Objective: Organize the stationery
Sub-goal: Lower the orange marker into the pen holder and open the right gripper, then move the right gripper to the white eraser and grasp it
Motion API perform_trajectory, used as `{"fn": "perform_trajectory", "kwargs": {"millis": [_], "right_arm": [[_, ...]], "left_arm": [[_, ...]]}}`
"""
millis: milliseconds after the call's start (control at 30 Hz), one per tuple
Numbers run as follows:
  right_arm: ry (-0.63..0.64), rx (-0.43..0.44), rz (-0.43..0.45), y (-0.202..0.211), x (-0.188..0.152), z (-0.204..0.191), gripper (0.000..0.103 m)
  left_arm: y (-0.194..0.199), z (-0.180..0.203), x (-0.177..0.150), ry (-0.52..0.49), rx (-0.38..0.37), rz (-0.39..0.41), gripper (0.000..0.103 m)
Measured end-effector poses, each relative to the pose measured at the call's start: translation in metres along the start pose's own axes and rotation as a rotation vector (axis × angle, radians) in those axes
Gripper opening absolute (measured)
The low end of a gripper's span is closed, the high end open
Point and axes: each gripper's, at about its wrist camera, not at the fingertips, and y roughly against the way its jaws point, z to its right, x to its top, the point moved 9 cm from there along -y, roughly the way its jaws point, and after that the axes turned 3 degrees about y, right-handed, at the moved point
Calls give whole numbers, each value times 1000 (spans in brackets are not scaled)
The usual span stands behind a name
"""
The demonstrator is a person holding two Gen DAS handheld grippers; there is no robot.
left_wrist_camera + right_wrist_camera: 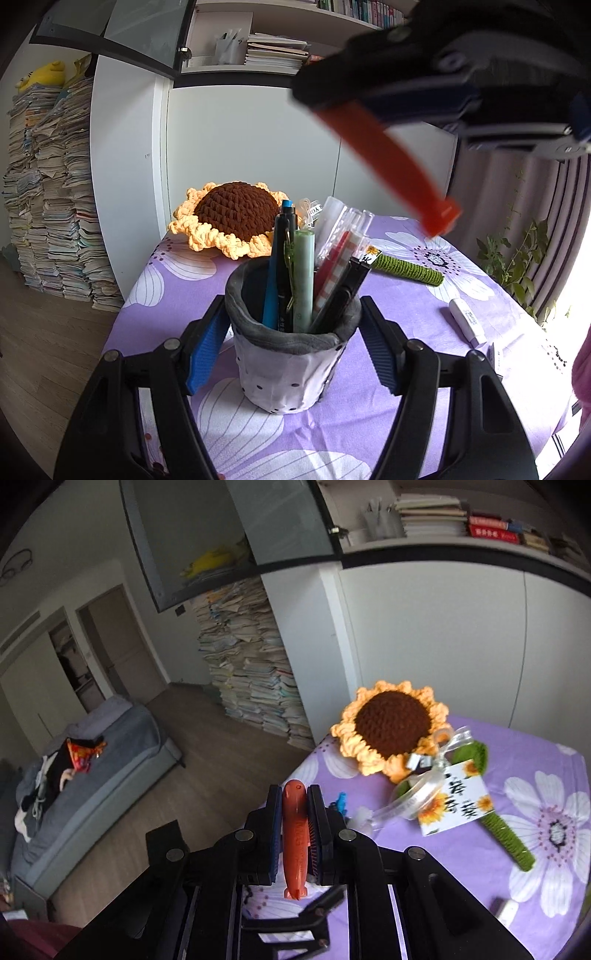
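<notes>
The right gripper pinches an orange pen aloft above the worktop; the left gripper clasps the fabric pen holder, steadying it; next, I judge, the pen tip must drop into the holder's mouth among the pens already upright inside.

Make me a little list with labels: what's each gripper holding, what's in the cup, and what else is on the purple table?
left gripper: shut on the pen cup
right gripper: shut on an orange pen, up in the air
in the cup: pens and markers, upright
on the tablecloth: crochet sunflower, white eraser
</notes>
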Motion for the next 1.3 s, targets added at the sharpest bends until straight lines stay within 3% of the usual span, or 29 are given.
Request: {"fn": "perform_trajectory", "kwargs": {"millis": [367,967,1133,1233,1300], "right_arm": [[-57,48,13,-37,-18,15,15],[-79,15,3,-10,-32,32,15],[-123,-112,-15,31,-52,65,17],[-188,-279,-121,53,-86,108,32],[-261,-363,-201,64,-116,134,35]], "left_arm": [[0,0,-1,-3,-5,-2,69],[0,0,-2,-4,-4,-8,70],[0,0,-2,-3,-6,-8,70],[0,-1,-2,-2,-6,-9,70],[0,-1,-2,-3,-6,-9,70]]}}
